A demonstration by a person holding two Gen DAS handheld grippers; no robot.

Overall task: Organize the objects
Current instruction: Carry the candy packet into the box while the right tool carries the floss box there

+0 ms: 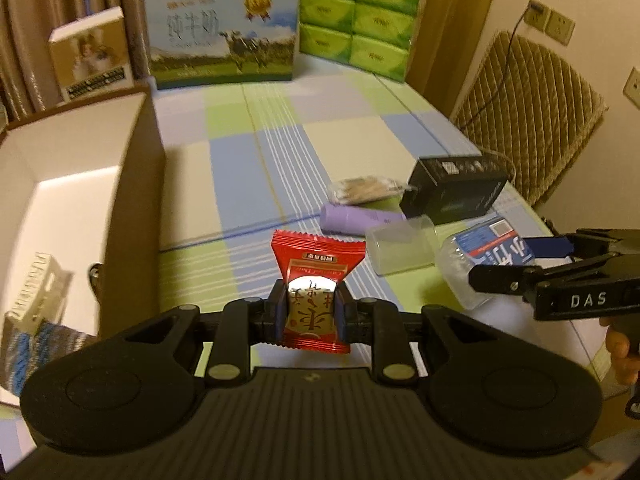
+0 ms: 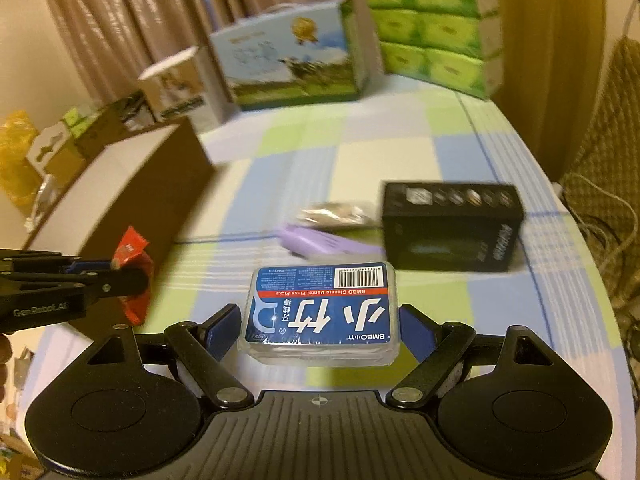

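My left gripper is shut on a red snack packet and holds it above the checked tablecloth, right of an open cardboard box. My right gripper has its blue pads against both sides of a blue-labelled floss pick box, held above the table. The right gripper also shows in the left wrist view with the floss box. The left gripper with the packet shows at the left of the right wrist view.
On the cloth lie a purple tube, a clear plastic cup, a small clear bag and a black box. A milk carton, green tissue packs and a small box stand at the back. A chair is right.
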